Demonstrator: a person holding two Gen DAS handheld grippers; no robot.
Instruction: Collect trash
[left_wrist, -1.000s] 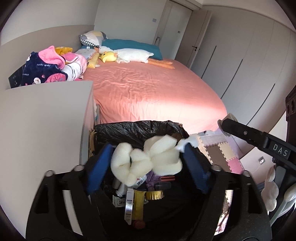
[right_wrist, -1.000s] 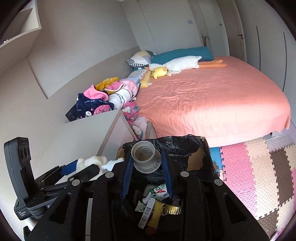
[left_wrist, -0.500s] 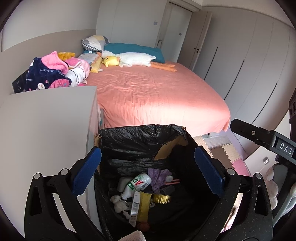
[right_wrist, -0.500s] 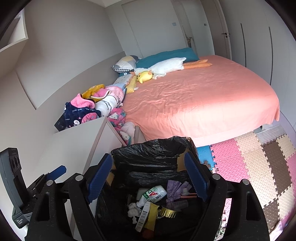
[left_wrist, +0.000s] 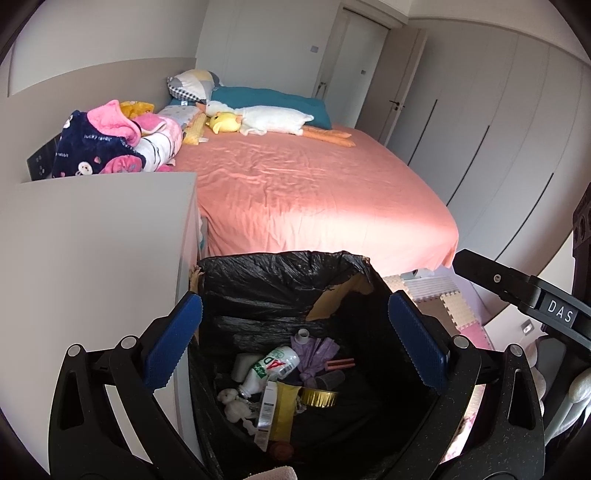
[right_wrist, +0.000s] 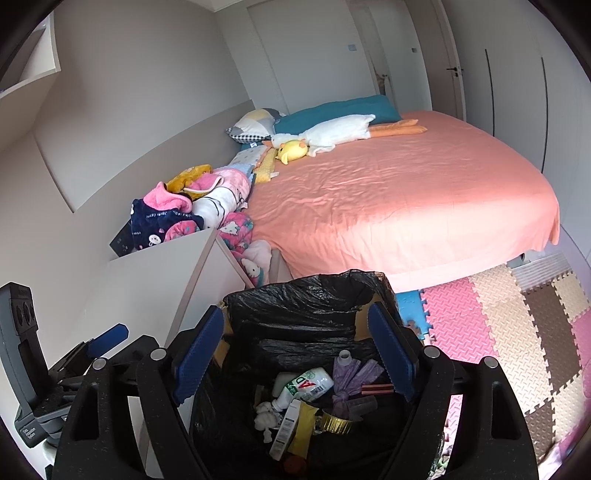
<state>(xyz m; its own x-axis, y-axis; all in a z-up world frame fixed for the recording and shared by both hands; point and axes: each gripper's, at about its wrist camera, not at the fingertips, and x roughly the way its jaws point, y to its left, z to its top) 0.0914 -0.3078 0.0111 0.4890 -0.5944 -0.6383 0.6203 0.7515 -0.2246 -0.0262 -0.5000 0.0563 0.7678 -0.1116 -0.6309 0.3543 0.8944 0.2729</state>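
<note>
A bin lined with a black bag (left_wrist: 258, 280) (right_wrist: 295, 299) stands at the foot of the bed. Inside lie a white bottle with a green label (left_wrist: 271, 369) (right_wrist: 306, 386), crumpled white tissue (left_wrist: 231, 402) (right_wrist: 266, 411), purple wrapping (left_wrist: 314, 350) (right_wrist: 351, 376), a small white cup (left_wrist: 303, 334) (right_wrist: 345, 356), a gold foil piece (left_wrist: 319, 397) (right_wrist: 336, 422) and a yellow packet (left_wrist: 282, 410). My left gripper (left_wrist: 295, 343) is open and empty above the bin. My right gripper (right_wrist: 295, 354) is open and empty above it too.
A white cabinet (left_wrist: 92, 258) (right_wrist: 155, 284) stands left of the bin. The pink bed (left_wrist: 314, 192) (right_wrist: 406, 199) lies behind, with plush toys and clothes (left_wrist: 110, 147). Foam floor mats (right_wrist: 498, 332) lie on the right. The right gripper's body (left_wrist: 517, 295) shows at the right.
Both grippers opened. The white tissue dropped from the left and the small white cup from the right into the bin. Both grippers then rose slightly.
</note>
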